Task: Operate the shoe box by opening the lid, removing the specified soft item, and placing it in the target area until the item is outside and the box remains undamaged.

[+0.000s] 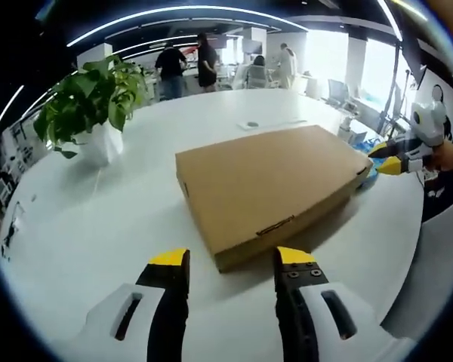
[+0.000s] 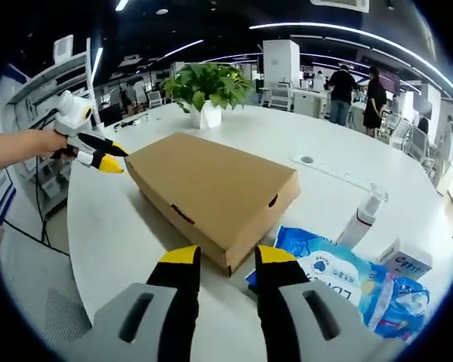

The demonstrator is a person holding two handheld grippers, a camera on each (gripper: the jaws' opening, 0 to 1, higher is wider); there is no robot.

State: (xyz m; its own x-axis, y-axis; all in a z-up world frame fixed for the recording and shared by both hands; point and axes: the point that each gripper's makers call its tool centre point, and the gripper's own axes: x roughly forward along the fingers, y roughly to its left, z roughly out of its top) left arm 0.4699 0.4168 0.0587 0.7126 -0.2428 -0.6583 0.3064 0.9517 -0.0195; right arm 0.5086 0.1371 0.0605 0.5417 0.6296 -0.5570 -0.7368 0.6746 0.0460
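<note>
Cardboard shoe box (image 1: 268,188), lid down and flat, lies on the white worktop (image 1: 98,226) directly ahead of both pairs of jaws. In the left gripper view the left gripper (image 1: 232,260) has its yellow-tipped jaws spread wide with nothing between them, and one long side wall of the box, with its small slot in the lid flap, sits just beyond the tips and a little toward the right-hand jaw. The box's long axis runs across that view, slanting away to the right. At the far short end, the right gripper (image 1: 387,160) shows, its tips close to that corner; whether they touch the cardboard I cannot tell.

In the right gripper view the right gripper (image 2: 228,256) is also open and empty, narrower than the left one looks, with a near corner of the shoe box (image 2: 211,192) just ahead of the gap. From here the long axis runs away and to the left, and the left gripper (image 2: 102,154), held by a hand, hovers beside the far left corner.

A blue soft pack (image 2: 347,283) lies beyond the right-hand jaw, tucked against the box, with a spray bottle (image 2: 362,219) and a small carton (image 2: 404,260) further out. A potted plant (image 2: 208,90) stands behind the box.

Opening is still to be done, I judge. The grippers sit at opposite ends, each about equally near; the left faces the slotted flap squarely, so it looks better placed to lift the lid.
</note>
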